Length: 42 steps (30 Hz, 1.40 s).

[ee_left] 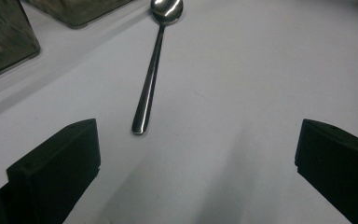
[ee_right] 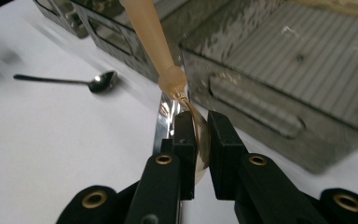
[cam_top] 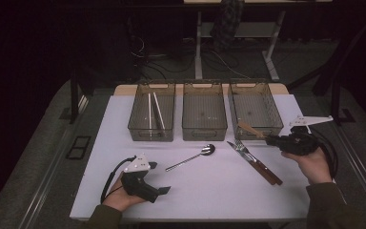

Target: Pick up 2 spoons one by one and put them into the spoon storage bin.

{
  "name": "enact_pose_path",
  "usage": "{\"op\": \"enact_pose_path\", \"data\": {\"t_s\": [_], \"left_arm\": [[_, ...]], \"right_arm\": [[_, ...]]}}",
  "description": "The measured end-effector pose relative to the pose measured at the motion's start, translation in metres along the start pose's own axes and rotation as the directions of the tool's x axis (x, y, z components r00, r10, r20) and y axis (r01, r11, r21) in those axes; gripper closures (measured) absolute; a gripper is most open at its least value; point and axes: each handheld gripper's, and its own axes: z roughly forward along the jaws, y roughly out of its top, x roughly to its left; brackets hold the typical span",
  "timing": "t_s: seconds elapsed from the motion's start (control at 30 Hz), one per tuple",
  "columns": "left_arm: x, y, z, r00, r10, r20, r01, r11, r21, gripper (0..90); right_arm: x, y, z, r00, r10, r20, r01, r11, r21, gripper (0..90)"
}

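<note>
Nearest to me, at the near left of the white desk (cam_top: 209, 191), the person's left hand (cam_top: 119, 198) rests with the left tool (cam_top: 164, 190) low over the surface. Its jaws stand wide apart with nothing between them, and they point toward a metal spoon (cam_top: 193, 156) that lies just ahead, its handle end closest to the jaws and its bowl toward the far side.

On the near right, the right hand (cam_top: 312, 164) holds the right tool (cam_top: 268, 137) lifted off the desk. Its jaws are closed tight on the metal end of a wooden-handled utensil (ee_right: 151, 32); which kind of utensil it is I cannot tell, since the pads cover that end. The pale handle slants away from the jaws, up and to the left, toward the near rim of the right bin (cam_top: 272, 102).

Just left of that tool, a fork (cam_top: 244, 149) and a wooden-handled knife (cam_top: 262, 168) lie side by side on the desk, blade and tines pointing toward the far left.

Farther off, three clear bins stand in a row along the far edge. The left bin (cam_top: 138, 102) holds a pair of pale chopsticks (cam_top: 153, 110) lying lengthwise. The middle bin (cam_top: 204, 129) stands between the two others.

Beyond the desk, the room is dark, with cables (cam_top: 157, 59) on the floor.
</note>
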Motion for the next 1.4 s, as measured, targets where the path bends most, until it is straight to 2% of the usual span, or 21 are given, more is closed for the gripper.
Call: {"op": "enact_pose_path", "data": {"t_s": [0.1, 0.37, 0.5, 0.67, 0.87, 1.23, 1.3, 1.33, 1.4], "left_arm": [[0.001, 0.0, 0.0, 0.9999, -0.007, -0.009, 0.007, 1.0, 0.001, 0.0], [0.0, 0.0, -0.001, 1.0, -0.006, -0.005, 0.006, 1.0, -0.007, 0.0], [0.0, 0.0, -0.001, 1.0, -0.004, -0.007, 0.004, 1.0, -0.005, 0.0], [-0.001, 0.0, 0.0, 1.0, 0.002, -0.003, -0.002, 1.0, -0.001, 0.0], [-0.001, 0.001, -0.001, 1.0, 0.002, 0.0, -0.002, 1.0, -0.007, 0.0], [-0.001, 0.001, -0.001, 1.0, -0.005, 0.006, 0.006, 0.9999, -0.013, 0.0], [-0.002, 0.001, -0.001, 1.0, -0.004, 0.007, 0.004, 0.9999, -0.012, 0.0], [-0.002, 0.001, -0.001, 1.0, -0.003, 0.008, 0.003, 0.9999, -0.012, 0.0], [-0.002, 0.001, -0.002, 1.0, -0.001, 0.006, 0.001, 0.9999, -0.014, 0.0]], "right_arm": [[0.005, 0.01, 0.005, 1.0, 0.004, -0.005, -0.004, 1.0, -0.023, 82.1], [0.021, 0.039, 0.027, 0.9994, -0.032, -0.011, 0.032, 0.999, -0.019, 82.1], [0.029, 0.054, 0.045, 0.9988, -0.048, 0.007, 0.048, 0.999, 0.012, 82.1], [0.036, 0.07, 0.065, 0.9982, -0.059, 0.007, 0.059, 0.997, 0.041, 82.0], [0.042, 0.086, 0.085, 0.9978, -0.065, 0.015, 0.064, 0.996, 0.057, 82.0], [0.051, 0.105, 0.125, 0.9975, -0.069, 0.019, 0.066, 0.993, 0.099, 81.6], [0.052, 0.106, 0.133, 0.9969, -0.074, 0.026, 0.071, 0.992, 0.105, 77.8], [0.052, 0.107, 0.135, 0.9974, -0.068, 0.026, 0.065, 0.993, 0.096, 68.0], [0.052, 0.108, 0.138, 0.9984, -0.057, 0.006, 0.056, 0.996, 0.073, 59.4]]}}
